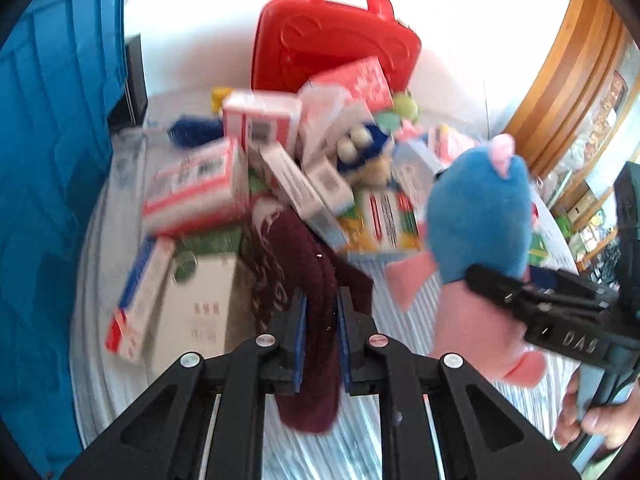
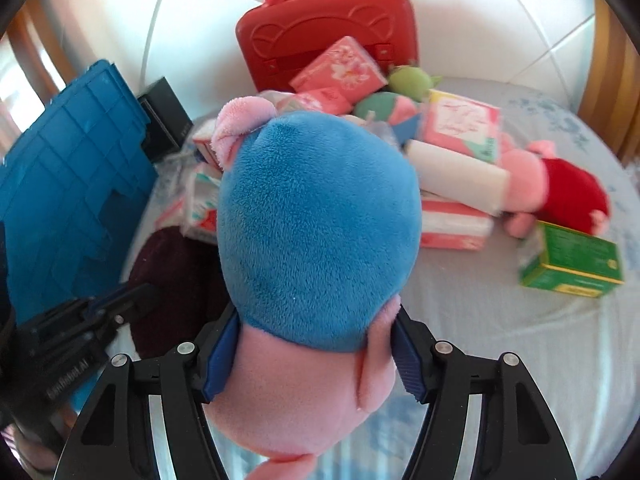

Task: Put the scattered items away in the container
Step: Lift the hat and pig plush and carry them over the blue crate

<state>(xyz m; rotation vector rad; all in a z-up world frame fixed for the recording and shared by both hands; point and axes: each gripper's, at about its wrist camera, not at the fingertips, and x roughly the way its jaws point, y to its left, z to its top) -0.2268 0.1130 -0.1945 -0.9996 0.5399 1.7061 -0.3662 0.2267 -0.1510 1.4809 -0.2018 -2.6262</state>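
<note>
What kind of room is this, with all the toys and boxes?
Probably a bedroom: the things lie on a pale floral bedsheet with a wooden bed frame at its edge and white tiled floor beyond. The red plastic toy suitcase suggests a home.

Both views were bright, lit from the far side, where the white wall [image 1: 460, 20] blew out to glare. The left wrist view was smeared by motion: the boxes [image 1: 192, 196] lost their print and the blue plush [image 1: 476, 216] had soft edges. The right wrist view was sharper (plush fur showed clearly), with the green box [image 2: 572, 260] blurred. Fisheye bent the wooden frame [image 1: 568, 68] and darkened the corners. Shadows were faint.
</note>
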